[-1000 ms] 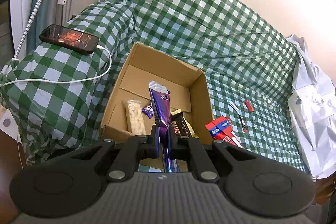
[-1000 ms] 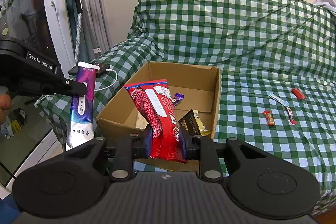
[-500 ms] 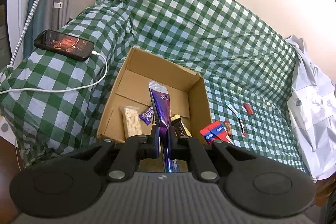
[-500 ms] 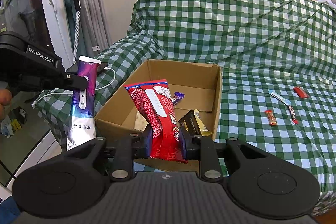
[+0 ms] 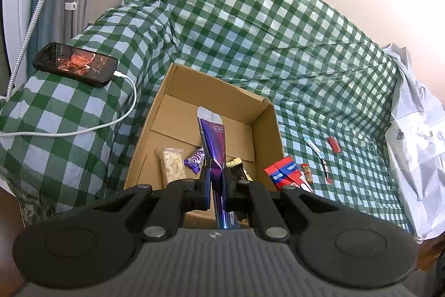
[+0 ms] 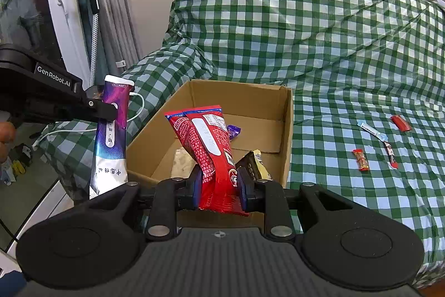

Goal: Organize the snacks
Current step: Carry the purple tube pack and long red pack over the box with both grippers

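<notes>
A green-checked cloth (image 6: 319, 52) is draped over a sofa, and an open cardboard box (image 6: 287, 135) sits on the seat. Two handheld grippers are seen from their own cameras, each raised just in front of the box's near wall.

The left gripper (image 5: 216, 185) is clamped tight on a purple pouch (image 5: 212, 141), which is held upright by its lower end. In the right view the same pouch (image 6: 111, 135) hangs at the left, outside the box. The right gripper (image 6: 218, 185) is closed narrowly on a red packet (image 6: 208, 146), pinched near its bottom, with its top leaning over the box opening.

Some sorting appears done. Inside the box lie a pale bag of nuts or crackers (image 5: 172, 163), a small purple sweet (image 5: 196, 160) and a dark bar (image 5: 239, 171), partly hidden behind the pouch.

Work is left. The two held snacks have not been released and neither is inside the box yet. On the cloth to the right of the box, several small items lie loose: a red-orange stick (image 6: 361, 160), a red wrapper (image 6: 400, 123), a light blue sachet (image 6: 371, 128) and a thin dark stick (image 6: 390, 153). These are well apart from the box.

A phone (image 5: 75, 64) on a white cable (image 5: 83, 130) rests on the sofa arm to the left. The task is judged to be roughly midway, with dropping both held packs in as the likely next step.
</notes>
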Demonstrator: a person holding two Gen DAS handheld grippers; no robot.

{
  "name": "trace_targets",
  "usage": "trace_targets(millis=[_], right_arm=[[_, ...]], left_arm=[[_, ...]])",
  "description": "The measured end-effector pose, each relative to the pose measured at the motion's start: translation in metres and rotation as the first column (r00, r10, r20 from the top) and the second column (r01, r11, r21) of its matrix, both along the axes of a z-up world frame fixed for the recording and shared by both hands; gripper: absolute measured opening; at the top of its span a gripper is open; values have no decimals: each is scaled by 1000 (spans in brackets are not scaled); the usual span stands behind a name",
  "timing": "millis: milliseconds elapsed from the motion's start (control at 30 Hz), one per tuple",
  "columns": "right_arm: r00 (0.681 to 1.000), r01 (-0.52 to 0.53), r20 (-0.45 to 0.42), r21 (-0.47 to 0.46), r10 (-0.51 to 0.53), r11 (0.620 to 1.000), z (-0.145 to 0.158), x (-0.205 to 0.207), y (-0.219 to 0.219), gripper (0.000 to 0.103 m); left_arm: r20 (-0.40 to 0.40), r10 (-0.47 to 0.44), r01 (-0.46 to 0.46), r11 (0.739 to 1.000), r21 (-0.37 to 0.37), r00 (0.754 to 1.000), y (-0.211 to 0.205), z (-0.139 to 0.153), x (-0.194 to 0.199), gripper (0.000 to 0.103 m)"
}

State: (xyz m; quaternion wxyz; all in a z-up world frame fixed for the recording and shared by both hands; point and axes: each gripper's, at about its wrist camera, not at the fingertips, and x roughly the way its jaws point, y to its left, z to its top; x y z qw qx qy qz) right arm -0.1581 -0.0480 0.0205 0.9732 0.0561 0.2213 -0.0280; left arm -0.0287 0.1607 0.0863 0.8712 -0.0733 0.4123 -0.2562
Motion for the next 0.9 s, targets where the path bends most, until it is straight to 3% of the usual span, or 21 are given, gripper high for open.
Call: trace_targets(millis=[400, 900], right_arm=[[999, 22, -46, 19, -21, 1000, -8, 50, -14, 27], [995, 25, -96, 48, -21, 999, -30, 113, -44, 27]], left_arm=[[-6, -16, 16, 1000, 11, 1000, -34, -15, 48, 8], [-63, 2, 4, 996, 93, 998, -61, -58, 105, 8]])
